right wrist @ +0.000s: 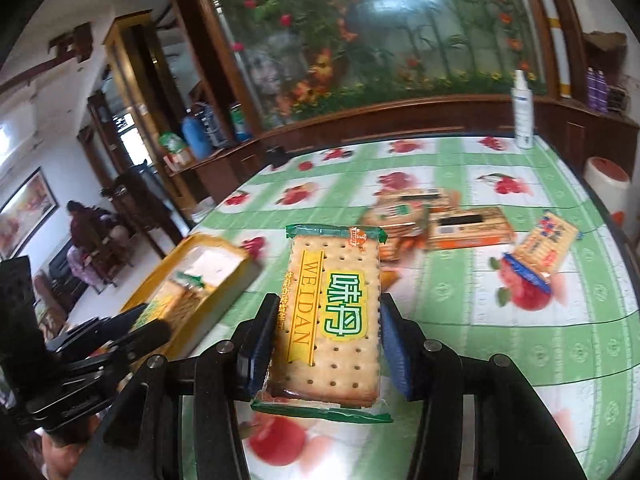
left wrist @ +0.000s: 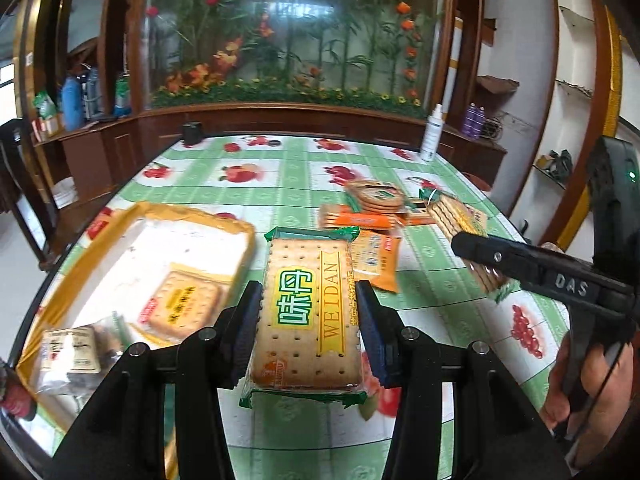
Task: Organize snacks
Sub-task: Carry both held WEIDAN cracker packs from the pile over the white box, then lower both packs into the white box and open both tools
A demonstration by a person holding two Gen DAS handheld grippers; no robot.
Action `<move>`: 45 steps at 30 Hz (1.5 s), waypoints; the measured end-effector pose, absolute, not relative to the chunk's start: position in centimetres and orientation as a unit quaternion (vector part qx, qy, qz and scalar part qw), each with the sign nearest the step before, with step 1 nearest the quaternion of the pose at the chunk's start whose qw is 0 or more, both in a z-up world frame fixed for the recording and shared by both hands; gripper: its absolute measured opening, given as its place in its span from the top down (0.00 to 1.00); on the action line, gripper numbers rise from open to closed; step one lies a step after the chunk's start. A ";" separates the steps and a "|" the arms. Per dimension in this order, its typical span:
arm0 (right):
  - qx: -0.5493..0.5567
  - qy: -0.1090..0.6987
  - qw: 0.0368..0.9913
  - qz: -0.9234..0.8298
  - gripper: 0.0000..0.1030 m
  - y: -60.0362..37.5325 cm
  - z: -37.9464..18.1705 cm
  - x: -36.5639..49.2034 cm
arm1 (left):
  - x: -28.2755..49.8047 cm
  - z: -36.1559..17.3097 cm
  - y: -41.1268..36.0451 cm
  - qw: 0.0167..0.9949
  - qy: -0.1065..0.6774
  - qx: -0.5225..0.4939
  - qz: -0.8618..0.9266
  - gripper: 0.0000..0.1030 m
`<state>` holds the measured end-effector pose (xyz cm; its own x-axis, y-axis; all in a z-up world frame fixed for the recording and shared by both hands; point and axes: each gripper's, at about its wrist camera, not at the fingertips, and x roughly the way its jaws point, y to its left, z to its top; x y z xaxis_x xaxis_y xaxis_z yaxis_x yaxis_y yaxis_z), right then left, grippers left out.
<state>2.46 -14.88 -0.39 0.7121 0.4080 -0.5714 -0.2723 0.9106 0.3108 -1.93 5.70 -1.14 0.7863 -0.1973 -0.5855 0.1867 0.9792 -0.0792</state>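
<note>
My left gripper [left wrist: 309, 316] is shut on a green-edged WEIDAN cracker pack [left wrist: 308, 312], held above the table just right of a yellow box [left wrist: 240, 256]. The box holds a yellow cracker pack [left wrist: 182, 304] and a white wrapped snack [left wrist: 72, 350]. My right gripper [right wrist: 329, 332] is shut on a second WEIDAN cracker pack [right wrist: 332, 316]; it shows at the right of the left wrist view [left wrist: 472, 248] with that pack [left wrist: 456, 216]. The yellow box [right wrist: 224, 280] lies to its left, with the left gripper [right wrist: 140, 332] over it.
Loose snacks lie on the fruit-print tablecloth [right wrist: 500, 352]: orange packs [left wrist: 360, 220], a round-biscuit pack [left wrist: 378, 196], an orange box [right wrist: 468, 228] and a blue-ended cracker pack [right wrist: 540, 256]. A white spray bottle [right wrist: 523, 112] stands at the far edge, near a dark object [left wrist: 193, 133].
</note>
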 end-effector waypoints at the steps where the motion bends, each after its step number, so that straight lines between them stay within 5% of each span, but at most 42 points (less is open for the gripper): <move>1: 0.102 0.331 0.918 0.191 0.52 -14.3 -0.4 2.2 | -2.1 -1.1 6.0 0.946 0.309 -0.009 -0.097 0.56; 45: 0.049 0.359 0.868 0.338 0.52 2.4 -2.2 4.2 | -3.9 -3.9 20.3 0.941 0.323 -0.081 0.052 0.56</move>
